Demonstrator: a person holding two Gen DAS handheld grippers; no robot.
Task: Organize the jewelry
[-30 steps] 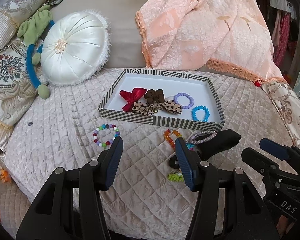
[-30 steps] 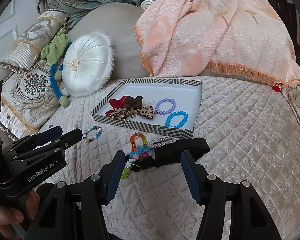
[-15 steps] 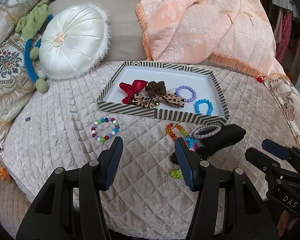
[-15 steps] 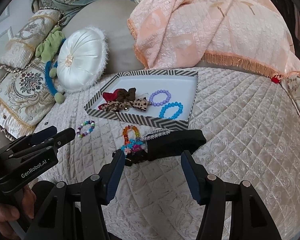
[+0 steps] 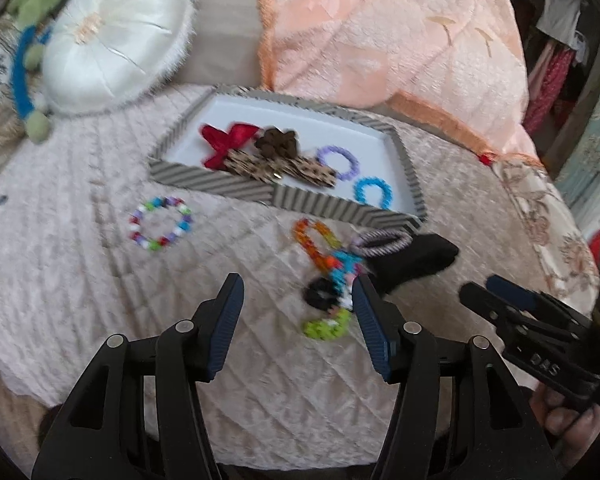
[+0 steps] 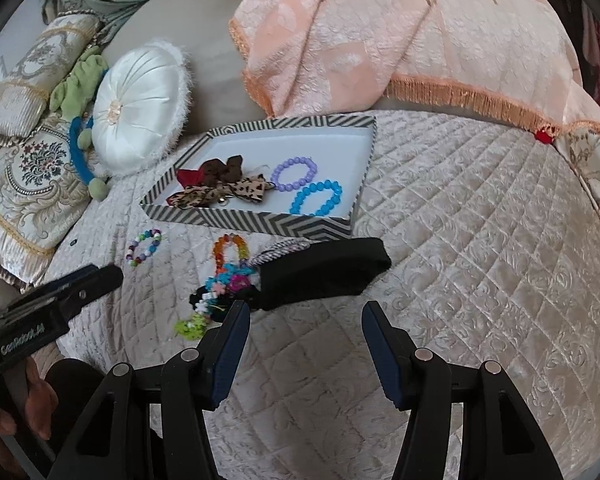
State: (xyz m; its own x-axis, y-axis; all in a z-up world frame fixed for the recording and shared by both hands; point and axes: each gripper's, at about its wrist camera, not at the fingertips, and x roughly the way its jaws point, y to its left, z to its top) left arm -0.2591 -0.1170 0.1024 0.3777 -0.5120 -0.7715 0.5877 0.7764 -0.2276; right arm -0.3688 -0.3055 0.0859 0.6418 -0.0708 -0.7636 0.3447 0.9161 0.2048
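- Where your quilted bedspread meets the striped tray, the loose jewelry lies in a heap just in front of the tray's near wall, touching a black pouch.
- Your right view gives the heap sharp: orange bead loop, turquoise and pink pieces, black band, lime green piece nearest you. Your left view shows the same heap blurred.
- A silver-grey braided band rests on the pouch's edge.
- A multicolour bead bracelet lies alone on the bedspread, apart from the heap, to its left.
- Inside the tray: red bow, brown bow, leopard-print bow, purple bracelet, blue bracelet.
- Your left gripper is spread wide, holding nothing, above the bedspread beside the heap.
- Your right gripper is likewise spread, holding nothing, low before the pouch.
- Behind: white round cushion, peach blanket.
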